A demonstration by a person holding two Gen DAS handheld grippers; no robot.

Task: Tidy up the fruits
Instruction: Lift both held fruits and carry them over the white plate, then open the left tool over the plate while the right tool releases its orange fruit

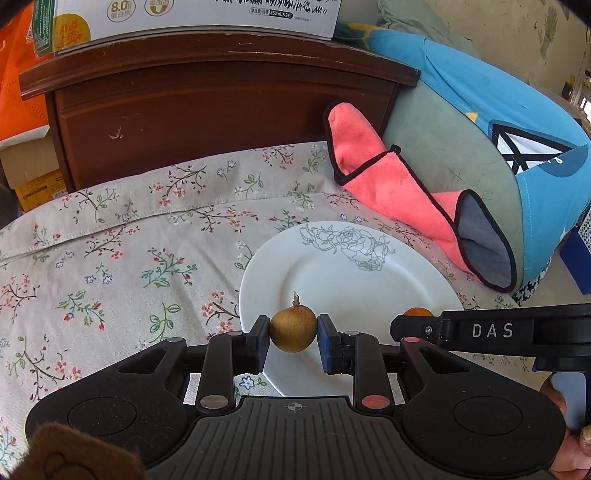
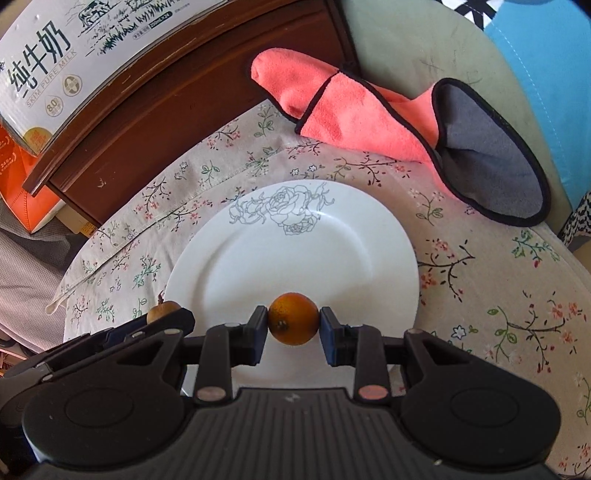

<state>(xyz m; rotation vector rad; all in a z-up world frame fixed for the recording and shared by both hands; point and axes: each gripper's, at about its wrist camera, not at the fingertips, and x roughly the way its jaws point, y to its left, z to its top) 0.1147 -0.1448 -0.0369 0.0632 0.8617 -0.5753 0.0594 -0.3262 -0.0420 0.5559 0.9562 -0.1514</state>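
My left gripper (image 1: 293, 332) is shut on a small brown round fruit (image 1: 293, 329) with a short stem, held over the near left rim of a white plate (image 1: 354, 273) with a grey rose drawing. My right gripper (image 2: 293, 325) is shut on a small orange fruit (image 2: 293, 324), held over the near part of the same plate (image 2: 295, 258). In the left wrist view the right gripper (image 1: 410, 325) shows at the right with a sliver of the orange fruit (image 1: 417, 312). In the right wrist view the left gripper's fingers (image 2: 162, 325) and the brown fruit (image 2: 162, 311) show at the left.
The plate lies on a floral cloth (image 1: 110, 266). A pink cloth with black trim (image 1: 399, 192) lies behind the plate against a blue and green cushion (image 1: 498, 122). A dark wooden cabinet (image 1: 207, 110) with a milk carton box (image 1: 192, 18) on top stands at the back.
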